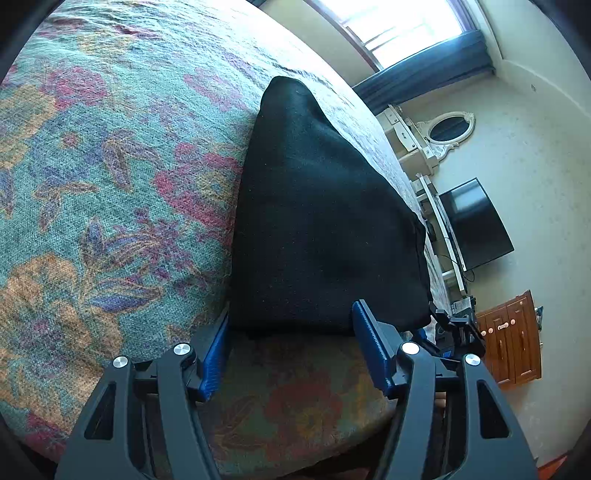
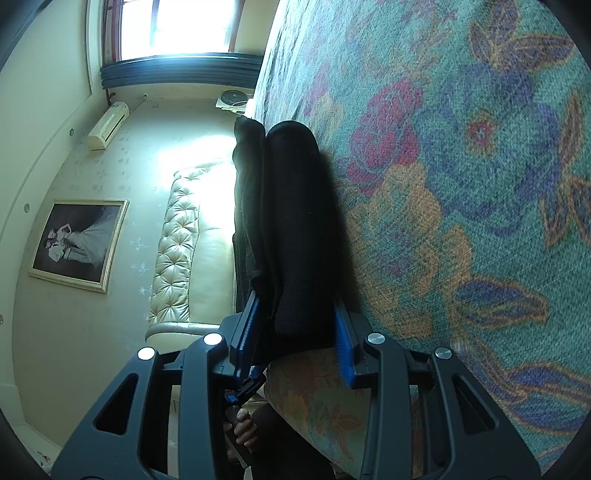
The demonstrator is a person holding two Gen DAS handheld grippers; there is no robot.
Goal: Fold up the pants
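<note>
A: Item one, the pants [image 1: 325, 221]. Location?

B: Black, folded into a thick bundle, lying on the bed [image 1: 110, 166] near its edge, over a floral bedspread of teal, red, orange and purple. In the right wrist view the pants [image 2: 295, 221] show several stacked layers with a rounded fold at the far end.

A: Item two, left gripper [image 1: 291, 354]. Condition?

B: Fingers spread wide, blue pads showing. The near edge of the bundle sits between the tips; the left pad lies beside the cloth, and no pinch is visible.

A: Item three, right gripper [image 2: 299, 332]?

B: Fingers apart, one on each side of the bundle's near end. Whether the pads press the cloth, I cannot tell. They straddle it; a firm clamp is not shown.

A: Surroundings?

B: Left wrist view: window [image 1: 388, 26], oval mirror [image 1: 451, 127], dark television [image 1: 476, 225], wooden cabinet [image 1: 511, 338]. Right wrist view: framed photograph [image 2: 79, 243], tufted headboard [image 2: 181, 236], wall air conditioner [image 2: 109, 125].
</note>
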